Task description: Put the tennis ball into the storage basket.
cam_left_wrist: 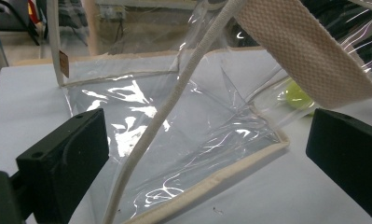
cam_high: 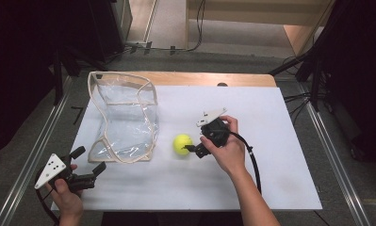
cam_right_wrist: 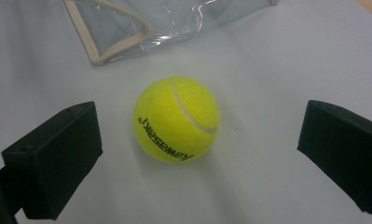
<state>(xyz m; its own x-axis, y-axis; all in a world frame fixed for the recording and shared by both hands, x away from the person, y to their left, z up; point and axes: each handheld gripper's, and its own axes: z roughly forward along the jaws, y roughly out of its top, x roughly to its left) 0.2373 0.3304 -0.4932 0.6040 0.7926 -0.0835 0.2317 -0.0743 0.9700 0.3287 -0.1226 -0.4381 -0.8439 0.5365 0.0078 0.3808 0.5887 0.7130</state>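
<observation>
From the high view the whole layout is taken in: a white-covered table (cam_high: pixel 280 155), a clear plastic bag (cam_high: pixel 124 117) with cream fabric edging standing open at the left rear, a yellow tennis ball (cam_high: pixel 182 144) lying on the table just right of the bag's lower corner, and a hand at each side. The right tool (cam_high: pixel 191 149) is held just right of the ball, its tips close beside it, while the left tool (cam_high: pixel 90 163) is held low near the table's front left, pointed towards the bag's near corner but apart from it. What cannot be read from above is supplied by the right gripper view: the ball (cam_right_wrist: pixel 176 120) is seen lying on the table ahead of the right tool (cam_right_wrist: pixel 197 158), roughly centred in the wide gap between the two black jaws and touched by neither, so that tool is spread and holds nothing (dark lettering and a white seam are also made out on the ball here). In the left gripper view the left tool (cam_left_wrist: pixel 207 158) is likewise seen with its jaws set wide apart and nothing between them; the bag (cam_left_wrist: pixel 188 135) lies just ahead, one woven strap (cam_left_wrist: pixel 309 56) crossing the upper right, and the ball (cam_left_wrist: pixel 296 95) is glimpsed through the clear plastic beyond.
</observation>
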